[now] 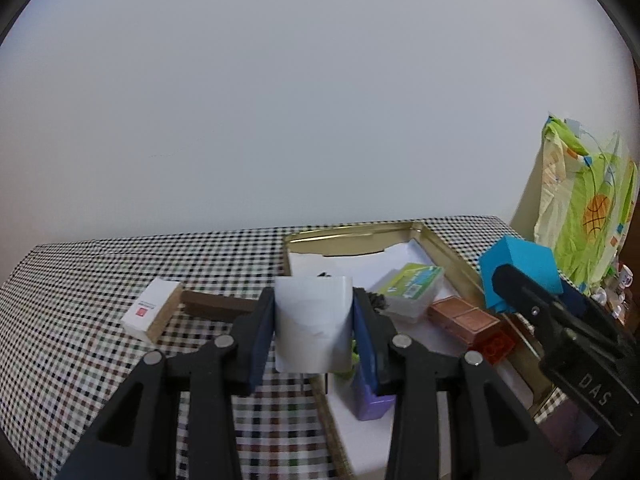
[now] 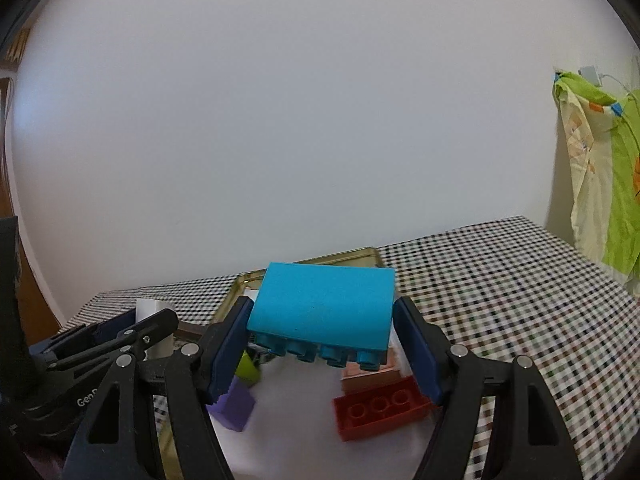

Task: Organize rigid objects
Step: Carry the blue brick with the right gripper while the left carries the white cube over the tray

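Note:
My left gripper (image 1: 314, 322) is shut on a white box (image 1: 313, 322), held above the checkered table near the gold tray's (image 1: 448, 248) left edge. A large blue brick (image 2: 322, 310), studs facing down and toward the camera, sits between the pads of my right gripper (image 2: 322, 344), which is shut on it above the tray (image 2: 240, 284). In the left wrist view the same blue brick (image 1: 520, 268) and right gripper (image 1: 516, 280) hover over the tray's right side. Inside the tray lie a red brick (image 2: 378, 410), a purple block (image 2: 236, 406), a copper-coloured box (image 1: 464, 316) and a green-white packet (image 1: 412, 284).
On the checkered cloth (image 1: 80, 280) left of the tray lie a white and tan box (image 1: 154, 314) and a dark brown bar (image 1: 216, 306). A green patterned cloth (image 1: 592, 208) hangs at the right beyond the table edge. A plain white wall stands behind.

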Demonstrator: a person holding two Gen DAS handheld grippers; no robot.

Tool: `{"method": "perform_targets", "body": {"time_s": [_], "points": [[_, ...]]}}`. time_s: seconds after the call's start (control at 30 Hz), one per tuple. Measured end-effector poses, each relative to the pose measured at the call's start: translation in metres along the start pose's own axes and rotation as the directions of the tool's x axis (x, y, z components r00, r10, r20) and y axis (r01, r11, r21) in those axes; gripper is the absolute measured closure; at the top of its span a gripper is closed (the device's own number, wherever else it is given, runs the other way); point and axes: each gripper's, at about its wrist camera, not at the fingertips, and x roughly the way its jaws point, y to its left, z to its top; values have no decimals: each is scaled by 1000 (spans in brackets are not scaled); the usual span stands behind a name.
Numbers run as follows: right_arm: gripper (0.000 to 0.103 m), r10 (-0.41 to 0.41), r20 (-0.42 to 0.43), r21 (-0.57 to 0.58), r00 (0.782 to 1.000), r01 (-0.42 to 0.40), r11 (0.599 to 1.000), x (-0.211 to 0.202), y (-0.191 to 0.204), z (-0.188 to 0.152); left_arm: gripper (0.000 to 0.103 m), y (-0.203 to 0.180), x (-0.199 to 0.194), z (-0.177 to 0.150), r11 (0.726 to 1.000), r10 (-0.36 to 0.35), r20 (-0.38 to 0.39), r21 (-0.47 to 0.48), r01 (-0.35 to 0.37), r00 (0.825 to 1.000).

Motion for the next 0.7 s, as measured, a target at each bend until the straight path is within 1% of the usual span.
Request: {"method": "perform_targets", "body": {"time_s": [0.27, 0.3, 0.4, 0.47, 0.53, 0.6, 0.7], "points": [[29, -90, -19, -15, 996, 89, 996, 1, -22, 3, 66, -21, 9, 0, 999, -36, -14, 8, 36, 999], [29, -90, -27, -12, 996, 89, 996, 14, -28, 3, 66, -24, 11, -1, 999, -41, -17, 9, 41, 999], [29, -69, -56, 9, 996, 69, 998, 19, -30, 2, 66, -33, 17, -6, 999, -49, -31, 17, 49, 998], [29, -54, -75, 3, 996, 55, 998, 23, -24, 0, 66, -36, 24, -9, 999, -44, -50, 17, 45, 998], [29, -59, -83, -25, 995, 57, 998, 24, -15, -2, 66, -38, 29, -11, 999, -38, -70, 12, 39, 997], [29, -62, -93, -51, 994, 58, 997, 23, -8, -5, 66, -41, 32, -12, 1000, -9, -77, 24, 11, 997], [29, -73, -102, -67, 992, 67, 996, 38, -16, -5, 66, -43, 32, -12, 999, 15, -76, 38, -12, 997]]}}
